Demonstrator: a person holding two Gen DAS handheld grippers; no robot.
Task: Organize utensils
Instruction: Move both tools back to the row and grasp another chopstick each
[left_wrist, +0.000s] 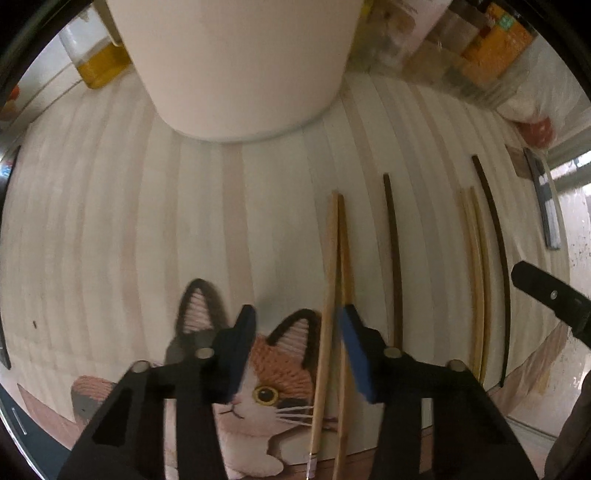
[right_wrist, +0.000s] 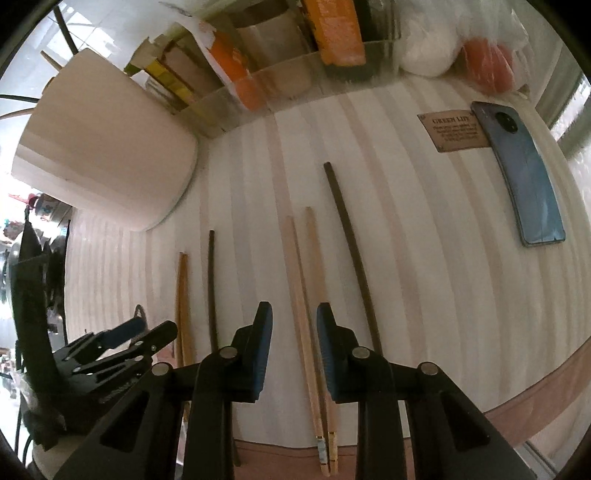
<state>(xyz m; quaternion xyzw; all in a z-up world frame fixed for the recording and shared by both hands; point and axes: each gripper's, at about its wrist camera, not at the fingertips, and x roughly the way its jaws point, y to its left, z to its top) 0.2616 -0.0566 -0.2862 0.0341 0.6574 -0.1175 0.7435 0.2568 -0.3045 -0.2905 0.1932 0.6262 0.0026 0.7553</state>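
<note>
Both of your grippers hang with jaws parted and nothing clamped above a striped mat (left_wrist: 110, 221). Between the pads of your left gripper (left_wrist: 295, 325) lies one pale chopstick pair (left_wrist: 334, 280), hugging the right-hand pad, though whether that pad touches the sticks cannot be told; a cat picture (left_wrist: 266, 384) shows beneath the jaws. Straight ahead of them stands a white cup (left_wrist: 240, 62), with a dark chopstick (left_wrist: 393, 258) just to their right. Your right gripper (right_wrist: 294, 332) straddles a second pale chopstick pair (right_wrist: 301, 295), the sticks running up through the gap and apart from both pads. Another dark chopstick (right_wrist: 351, 243) lies just right of those jaws; a phone (right_wrist: 528, 177) rests well beyond, far right.
</note>
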